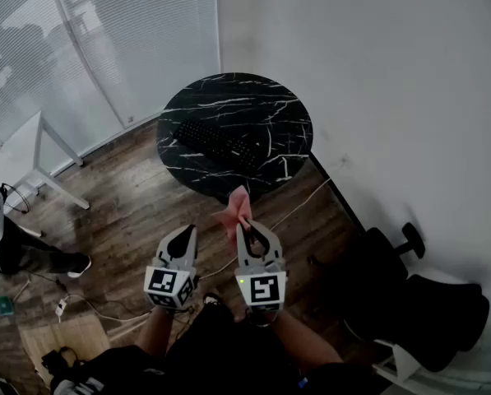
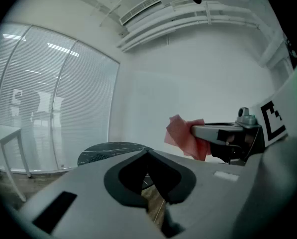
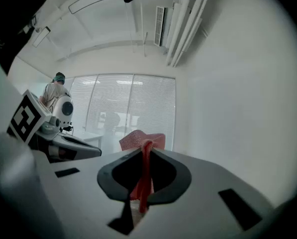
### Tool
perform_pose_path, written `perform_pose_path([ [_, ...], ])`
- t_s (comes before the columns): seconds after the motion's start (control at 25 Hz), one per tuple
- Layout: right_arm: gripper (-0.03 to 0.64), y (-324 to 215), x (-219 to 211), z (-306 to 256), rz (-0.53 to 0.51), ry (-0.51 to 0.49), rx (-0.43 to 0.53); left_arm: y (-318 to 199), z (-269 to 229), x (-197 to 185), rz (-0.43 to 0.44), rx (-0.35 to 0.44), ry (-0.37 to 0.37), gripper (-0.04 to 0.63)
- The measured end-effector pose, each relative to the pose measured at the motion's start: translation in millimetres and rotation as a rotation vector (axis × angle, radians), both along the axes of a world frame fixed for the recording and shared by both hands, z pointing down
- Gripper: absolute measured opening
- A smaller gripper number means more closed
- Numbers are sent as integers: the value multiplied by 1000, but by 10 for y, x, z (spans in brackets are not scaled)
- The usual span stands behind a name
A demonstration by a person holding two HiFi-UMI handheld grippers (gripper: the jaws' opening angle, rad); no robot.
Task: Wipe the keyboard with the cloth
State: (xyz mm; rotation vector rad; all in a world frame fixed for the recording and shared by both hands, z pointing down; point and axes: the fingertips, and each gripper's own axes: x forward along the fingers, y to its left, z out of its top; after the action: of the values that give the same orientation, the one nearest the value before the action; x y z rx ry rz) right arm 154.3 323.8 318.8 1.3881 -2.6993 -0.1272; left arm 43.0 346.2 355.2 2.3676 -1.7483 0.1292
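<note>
A black keyboard (image 1: 219,143) lies on a round black marble table (image 1: 278,104) ahead of me. My right gripper (image 1: 244,227) is shut on a pink cloth (image 1: 235,211), held in the air short of the table's near edge. The cloth (image 3: 141,142) sticks up between the closed jaws in the right gripper view. My left gripper (image 1: 188,231) hangs beside it to the left, shut with nothing in it. In the left gripper view the cloth (image 2: 184,136) and the right gripper (image 2: 192,132) show at the right, and the table (image 2: 108,151) lies far ahead.
A white wall runs along the right, window blinds (image 1: 122,31) at the back left. A white table (image 1: 23,151) stands at the left. A black office chair (image 1: 409,295) sits at the lower right. Cables (image 1: 97,311) trail over the wooden floor.
</note>
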Motion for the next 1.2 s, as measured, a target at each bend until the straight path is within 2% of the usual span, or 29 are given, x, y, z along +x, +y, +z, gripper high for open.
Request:
perform_pose_path([
  [0.28, 12, 60, -74, 70, 6, 51, -7, 57, 20, 0, 55, -20, 13, 0],
  [0.52, 12, 59, -351, 166, 11, 66, -19, 68, 132, -253, 102, -34, 19, 0],
  [0.76, 12, -179, -666, 195, -11, 85, -20, -69, 308, -494, 94, -76, 51, 0],
  [0.96, 12, -534, -906, 364, -44, 80, -51, -417, 456, -690, 76, -103, 50, 0],
  [1.2, 12, -1214, -1035, 554, -68, 65, -66, -1084, 566, -866, 58, -134, 20, 0],
])
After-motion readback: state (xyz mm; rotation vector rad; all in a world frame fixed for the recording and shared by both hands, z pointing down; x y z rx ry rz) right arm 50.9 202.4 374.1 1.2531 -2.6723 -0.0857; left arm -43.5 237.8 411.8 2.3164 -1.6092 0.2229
